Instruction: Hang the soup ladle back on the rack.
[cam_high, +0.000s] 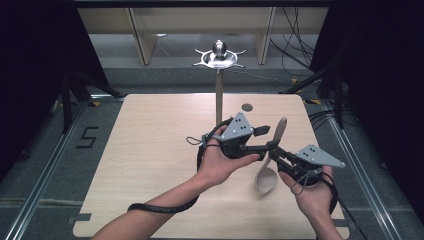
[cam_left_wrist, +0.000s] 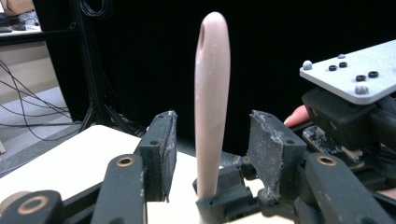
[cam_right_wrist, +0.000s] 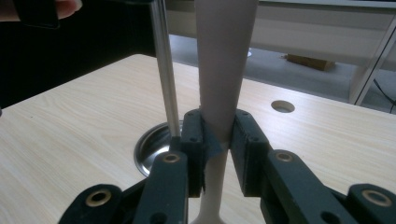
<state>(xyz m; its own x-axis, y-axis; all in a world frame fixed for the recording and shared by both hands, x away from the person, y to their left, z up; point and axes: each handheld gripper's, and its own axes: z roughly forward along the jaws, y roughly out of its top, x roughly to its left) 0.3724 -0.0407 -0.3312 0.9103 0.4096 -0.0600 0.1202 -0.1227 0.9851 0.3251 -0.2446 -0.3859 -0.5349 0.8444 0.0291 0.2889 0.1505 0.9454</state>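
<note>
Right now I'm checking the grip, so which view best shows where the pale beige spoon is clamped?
The right gripper view: the right tool pinches the pale beige spoon at its neck. The high view shows the whole spoon, small. The left gripper view shows its handle between unclosed pads.

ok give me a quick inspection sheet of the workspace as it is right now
surface: light wood table with a round hole
job's things: beige spoon held above the table, bowl end down
clutter: metal stand with a hooked top, round base on the table
grippers: right gripper shut on the spoon handle; left gripper open, its pads either side of the handle, not touching
cables: black cable trailing from the left gripper; more on the floor at the back
surroundings: black curtains, pale shelving behind
</note>
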